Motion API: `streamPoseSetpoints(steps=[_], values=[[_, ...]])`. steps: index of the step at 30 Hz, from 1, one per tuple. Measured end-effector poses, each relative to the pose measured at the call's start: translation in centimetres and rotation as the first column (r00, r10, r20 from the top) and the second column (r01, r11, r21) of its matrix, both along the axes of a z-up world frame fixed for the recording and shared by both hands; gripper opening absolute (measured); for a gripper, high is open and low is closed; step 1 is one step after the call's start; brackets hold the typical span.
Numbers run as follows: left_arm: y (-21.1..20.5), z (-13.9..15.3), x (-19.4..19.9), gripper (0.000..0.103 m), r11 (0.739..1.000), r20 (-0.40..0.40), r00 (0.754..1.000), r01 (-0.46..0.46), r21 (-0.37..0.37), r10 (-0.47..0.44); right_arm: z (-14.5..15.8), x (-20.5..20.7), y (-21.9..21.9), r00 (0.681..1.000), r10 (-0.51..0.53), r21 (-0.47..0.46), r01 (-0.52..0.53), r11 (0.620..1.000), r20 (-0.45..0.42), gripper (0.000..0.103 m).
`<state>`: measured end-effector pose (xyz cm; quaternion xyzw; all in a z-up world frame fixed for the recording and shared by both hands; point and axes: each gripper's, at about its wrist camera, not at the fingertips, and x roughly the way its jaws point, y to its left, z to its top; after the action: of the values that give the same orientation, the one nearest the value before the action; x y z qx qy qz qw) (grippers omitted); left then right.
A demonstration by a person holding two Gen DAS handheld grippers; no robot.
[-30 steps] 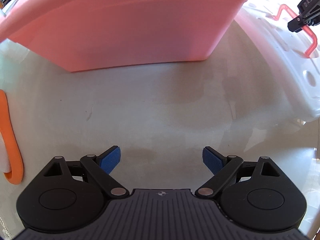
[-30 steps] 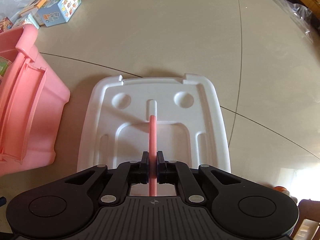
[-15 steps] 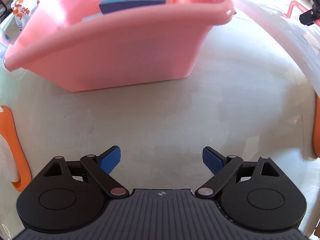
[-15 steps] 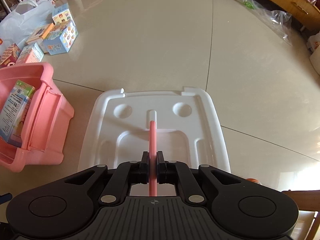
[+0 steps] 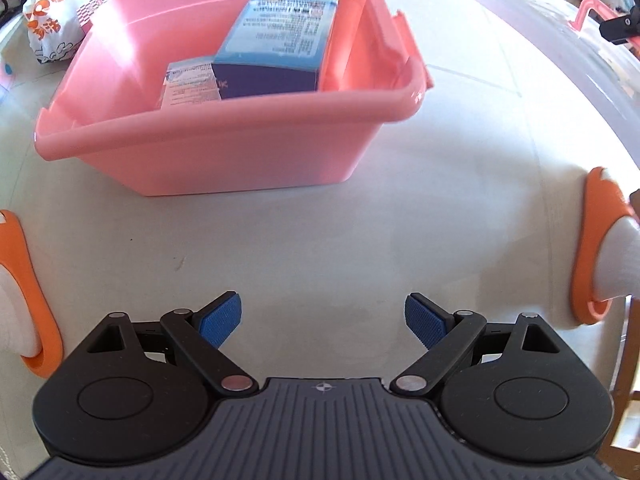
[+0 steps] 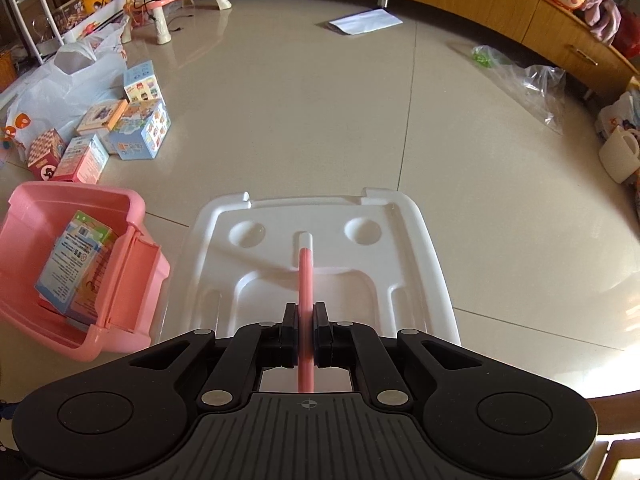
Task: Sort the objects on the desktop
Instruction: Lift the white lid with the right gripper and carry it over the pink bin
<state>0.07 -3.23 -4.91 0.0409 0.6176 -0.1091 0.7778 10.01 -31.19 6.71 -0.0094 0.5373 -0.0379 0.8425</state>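
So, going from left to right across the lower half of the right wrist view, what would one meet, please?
Pink bin with boxes inside → white lid, held by its pink handle in the shut right gripper → bare floor tiles.

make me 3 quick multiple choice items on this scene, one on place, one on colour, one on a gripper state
1. Where are the printed boxes?
A. inside the pink bin
B. on the white lid
C. between the left gripper's jaws

2. What colour is the lid's handle?
A. blue
B. pink
C. green

3. How is the right gripper?
A. wide open
B. shut on nothing
C. shut on the handle

Answers: 1 A, boxes lean within the bin walls; 2 B, the bar is pink; 3 C, jaws pinch it from both sides.
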Motion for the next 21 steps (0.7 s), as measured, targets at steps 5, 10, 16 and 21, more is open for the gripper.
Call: streamPoseSetpoints(steps=[5, 10, 16, 21], values=[[0.8, 1.0, 0.4, 0.091, 1.0, 0.006, 1.0, -0.016, -0.012, 0.016, 2.1, -0.1, 0.5, 1.0, 0.008, 0.004, -0.008, 1.0, 0.03, 0.005], [1.9, 2.3, 1.0, 0.091, 0.999, 0.005, 0.999, -0.041, -0.011, 0.041, 3.2, 0.3, 1.9, 0.998, 0.039, 0.01, -0.039, 0.999, 0.049, 0.005], [3.6, 5.0, 2.4, 0.091, 0.996, 0.019, 0.996, -0.085, -0.036, 0.086, 3.5, 1.0, 5.3, 0.991, 0.124, 0.019, -0.125, 0.992, 0.053, 0.005], [5.0, 8.0, 4.1, 0.091, 0.996, 0.045, 0.996, -0.077, -0.051, 0.079, 3.4, 2.1, 9.3, 0.976, 0.21, 0.012, -0.211, 0.977, 0.052, 0.005]])
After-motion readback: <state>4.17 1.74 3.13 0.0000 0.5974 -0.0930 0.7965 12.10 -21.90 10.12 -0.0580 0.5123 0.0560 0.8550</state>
